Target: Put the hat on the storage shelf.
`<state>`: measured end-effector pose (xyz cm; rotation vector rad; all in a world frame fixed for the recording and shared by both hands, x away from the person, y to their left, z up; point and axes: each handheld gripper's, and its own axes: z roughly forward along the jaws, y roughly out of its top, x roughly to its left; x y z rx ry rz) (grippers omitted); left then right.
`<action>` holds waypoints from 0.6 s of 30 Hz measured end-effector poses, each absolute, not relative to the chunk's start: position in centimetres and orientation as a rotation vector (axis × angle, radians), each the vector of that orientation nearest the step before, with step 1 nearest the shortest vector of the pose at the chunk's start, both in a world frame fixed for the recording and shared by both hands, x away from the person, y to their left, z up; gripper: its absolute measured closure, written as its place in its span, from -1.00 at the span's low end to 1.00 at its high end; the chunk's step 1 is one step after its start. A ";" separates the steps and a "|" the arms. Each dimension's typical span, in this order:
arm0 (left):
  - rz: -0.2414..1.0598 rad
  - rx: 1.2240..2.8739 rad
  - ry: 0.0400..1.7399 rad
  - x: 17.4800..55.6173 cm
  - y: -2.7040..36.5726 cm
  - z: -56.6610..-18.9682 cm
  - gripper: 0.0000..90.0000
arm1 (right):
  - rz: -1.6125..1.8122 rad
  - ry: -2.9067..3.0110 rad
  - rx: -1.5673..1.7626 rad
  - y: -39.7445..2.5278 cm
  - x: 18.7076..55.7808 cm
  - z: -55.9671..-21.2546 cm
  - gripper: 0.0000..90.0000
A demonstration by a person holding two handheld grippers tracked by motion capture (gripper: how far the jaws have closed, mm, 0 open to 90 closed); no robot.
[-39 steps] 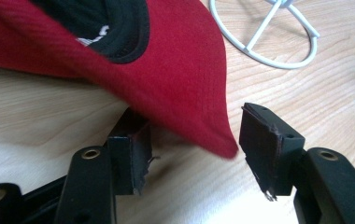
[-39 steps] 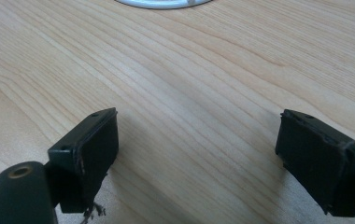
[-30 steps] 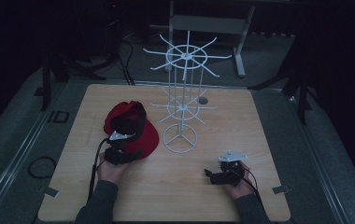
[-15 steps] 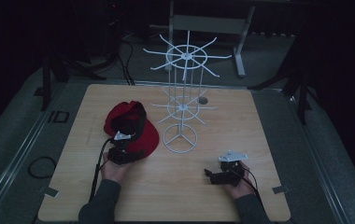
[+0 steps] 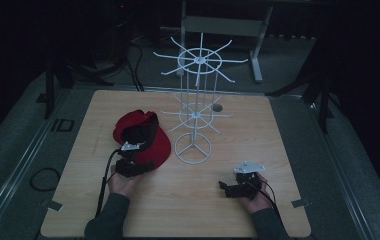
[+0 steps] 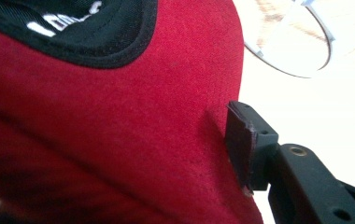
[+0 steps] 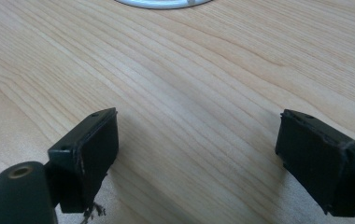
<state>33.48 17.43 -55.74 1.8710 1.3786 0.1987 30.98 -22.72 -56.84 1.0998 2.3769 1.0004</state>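
Note:
A red cap (image 5: 162, 145) with a black lining lies upside down on the wooden table (image 5: 258, 125), left of a white wire rack (image 5: 196, 90). My left gripper (image 5: 136, 164) sits at the cap's near edge. In the left gripper view the red brim (image 6: 119, 121) lies between the jaws; one black pad (image 6: 241, 140) presses into the fabric and the other jaw is hidden under the cap. My right gripper (image 5: 226, 189) rests low over bare wood at the front right, open, and its gap (image 7: 196, 154) holds nothing.
The rack's round base ring (image 5: 193, 149) stands mid-table, just right of the cap, with wire arms spreading at two levels above it. Its ring edge (image 7: 161, 3) lies ahead of the right gripper. Cables and dark stands surround the table.

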 end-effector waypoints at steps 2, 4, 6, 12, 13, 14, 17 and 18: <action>0.196 1.867 1.373 33.4 17.4 -55.7 0.41 | 1.002 2.376 1.099 -22.7 31.0 -56.8 -0.71; 0.196 1.868 1.365 33.4 17.4 -55.7 0.46 | 1.002 2.376 1.099 -22.7 31.0 -56.8 -0.71; 0.216 1.876 1.359 33.2 17.2 -55.6 0.47 | 1.001 2.376 1.099 -22.7 31.0 -56.8 -0.71; 0.245 1.876 1.353 32.9 17.1 -55.6 0.49 | 1.001 2.376 1.098 -22.7 31.0 -56.8 -0.71; 0.268 1.877 1.353 32.8 17.0 -55.6 0.49 | 1.001 2.377 1.098 -22.7 31.0 -56.8 -0.71; 0.282 1.882 1.353 32.8 17.0 -55.5 0.49 | 1.001 2.377 1.099 -22.7 31.0 -56.8 -0.71; 0.308 1.887 1.356 32.7 17.1 -55.4 0.49 | 1.001 2.377 1.099 -22.7 31.0 -56.8 -0.71; 0.311 1.887 1.359 32.7 17.2 -55.3 0.49 | 1.001 2.376 1.099 -22.7 31.0 -56.8 -0.71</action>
